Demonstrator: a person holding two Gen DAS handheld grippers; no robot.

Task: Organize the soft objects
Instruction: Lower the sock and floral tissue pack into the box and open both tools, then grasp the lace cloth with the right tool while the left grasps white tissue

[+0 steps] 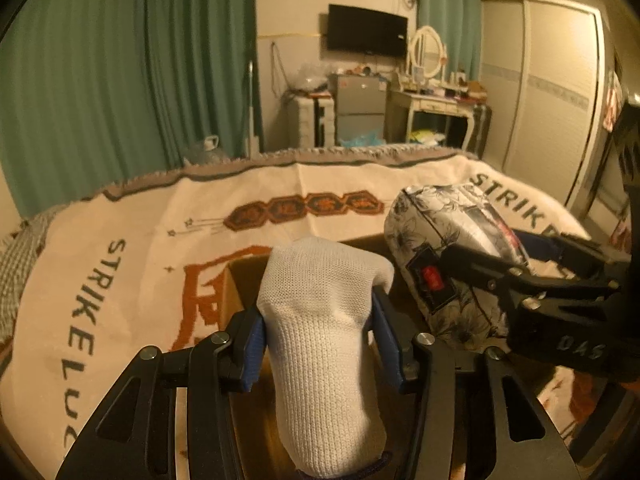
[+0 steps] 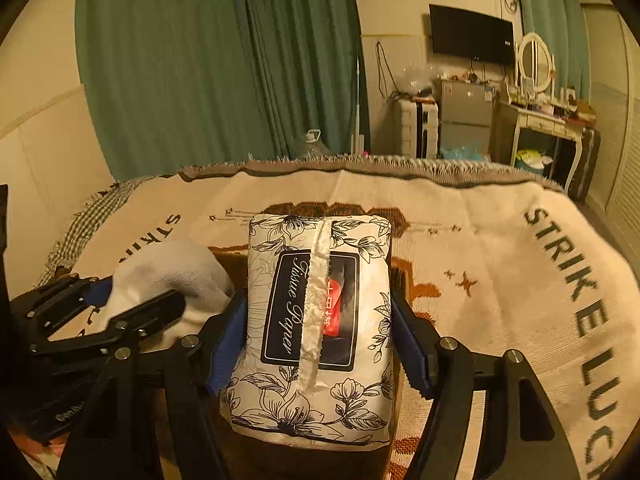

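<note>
My left gripper [image 1: 320, 340] is shut on a white knitted sock [image 1: 320, 320], held above a brown cardboard box [image 1: 244, 280] on the bed. The sock also shows in the right wrist view [image 2: 168, 272], with the left gripper [image 2: 100, 312] around it. My right gripper [image 2: 320, 344] is shut on a floral soft pack of tissue paper [image 2: 316, 320], held beside the sock over the box. In the left wrist view the tissue pack [image 1: 440, 240] sits at the right, with the right gripper [image 1: 520, 276] on it.
A cream blanket [image 1: 160, 220] with "STRIKE LUCK" lettering covers the bed. Green curtains [image 1: 120, 60], a wall TV [image 1: 366, 30], a small fridge [image 1: 360, 108], a dressing table [image 1: 432, 104] and a wardrobe [image 1: 552, 92] stand beyond the bed.
</note>
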